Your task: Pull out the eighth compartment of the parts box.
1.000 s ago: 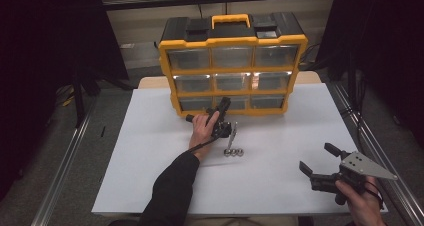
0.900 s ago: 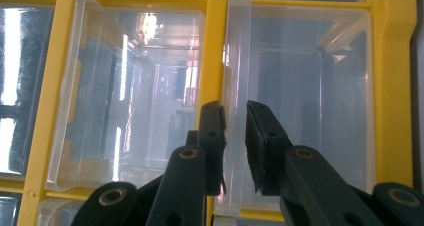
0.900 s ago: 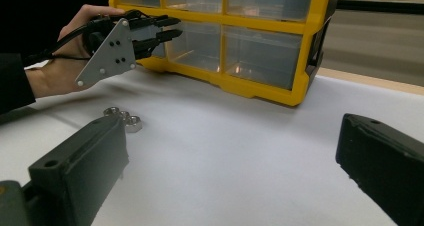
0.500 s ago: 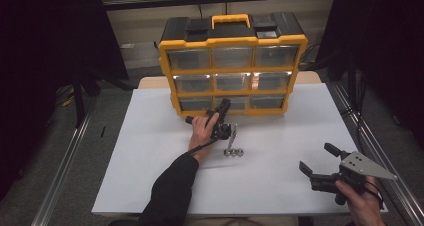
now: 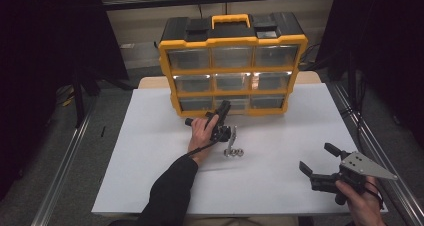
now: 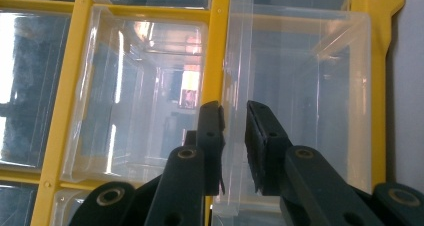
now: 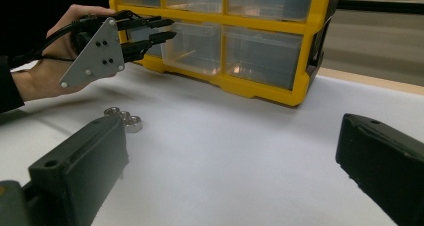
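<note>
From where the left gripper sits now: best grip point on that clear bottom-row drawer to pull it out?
Grip the clear upright tab on the front of the drawer, coming straight at the face of the yellow organizer. The tab is thin and stands out from the front wall, so two jaws can pinch its flat sides. The left gripper already has its jaws either side of it, nearly closed. Then pull straight back.

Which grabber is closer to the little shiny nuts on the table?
Left. The left gripper is just behind the nuts, at the yellow drawer box; the right gripper sits far off to their right.
</note>
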